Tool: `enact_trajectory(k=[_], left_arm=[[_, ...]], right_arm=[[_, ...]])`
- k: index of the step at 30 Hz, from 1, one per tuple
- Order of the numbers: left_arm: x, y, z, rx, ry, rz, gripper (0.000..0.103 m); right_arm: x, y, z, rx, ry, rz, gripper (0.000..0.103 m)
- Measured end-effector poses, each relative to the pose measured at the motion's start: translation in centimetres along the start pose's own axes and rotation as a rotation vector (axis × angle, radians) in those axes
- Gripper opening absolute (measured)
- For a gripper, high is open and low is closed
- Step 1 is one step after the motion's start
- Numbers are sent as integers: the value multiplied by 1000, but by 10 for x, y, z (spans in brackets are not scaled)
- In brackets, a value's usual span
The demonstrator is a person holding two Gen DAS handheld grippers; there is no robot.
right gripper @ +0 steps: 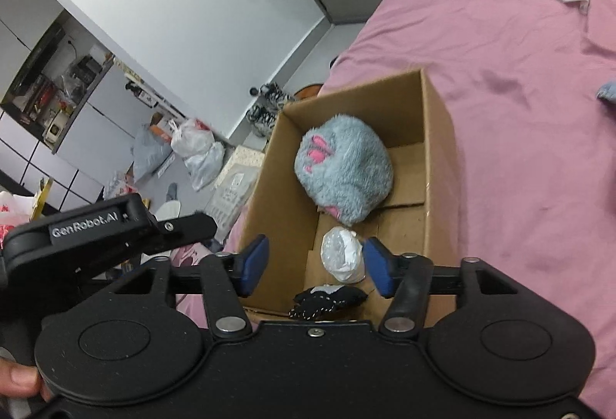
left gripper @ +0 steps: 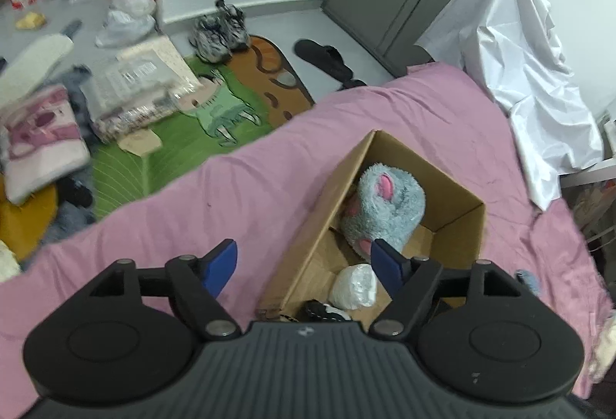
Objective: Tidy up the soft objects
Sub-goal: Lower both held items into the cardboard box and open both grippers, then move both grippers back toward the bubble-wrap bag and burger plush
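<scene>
Both claws hang over the near end of an open cardboard box (right gripper: 439,149) on the pink bed (right gripper: 519,92). The left claw (left gripper: 306,265) is spread wide and holds nothing; the right claw (right gripper: 313,265) is likewise wide and empty. Nearest inside the box lies a black soft item (right gripper: 327,297), then a white wrapped bundle (right gripper: 342,257), both on the box floor. Farther in sits a grey plush toy (right gripper: 344,169) with pink patches, against the left wall. Beyond the bed, a green rug (left gripper: 173,149) and 2 patterned shoes (left gripper: 219,30) lie on the floor; white sheeting (left gripper: 516,65) drapes at the far corner.
</scene>
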State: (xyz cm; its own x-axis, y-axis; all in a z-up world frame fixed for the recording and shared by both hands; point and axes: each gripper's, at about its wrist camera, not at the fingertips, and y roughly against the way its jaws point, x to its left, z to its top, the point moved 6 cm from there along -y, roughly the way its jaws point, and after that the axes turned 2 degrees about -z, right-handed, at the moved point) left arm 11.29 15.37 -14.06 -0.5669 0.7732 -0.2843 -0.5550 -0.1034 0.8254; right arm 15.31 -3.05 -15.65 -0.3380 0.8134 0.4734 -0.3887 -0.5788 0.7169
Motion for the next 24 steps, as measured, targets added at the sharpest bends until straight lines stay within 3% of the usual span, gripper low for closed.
enact_trajectory(k=[5,12,24], left_arm=[[-8,10,-1,-17,-36,24,84],[-20,20,-4,-23,-44,48,92],[-61,39,-14,-50,-137,72,94]], right_arm=[[1,10,7,-32,18,-5,81],[-6,28,12,-56,16,-16,87],[-30,71,29,-129,18,-30,92]])
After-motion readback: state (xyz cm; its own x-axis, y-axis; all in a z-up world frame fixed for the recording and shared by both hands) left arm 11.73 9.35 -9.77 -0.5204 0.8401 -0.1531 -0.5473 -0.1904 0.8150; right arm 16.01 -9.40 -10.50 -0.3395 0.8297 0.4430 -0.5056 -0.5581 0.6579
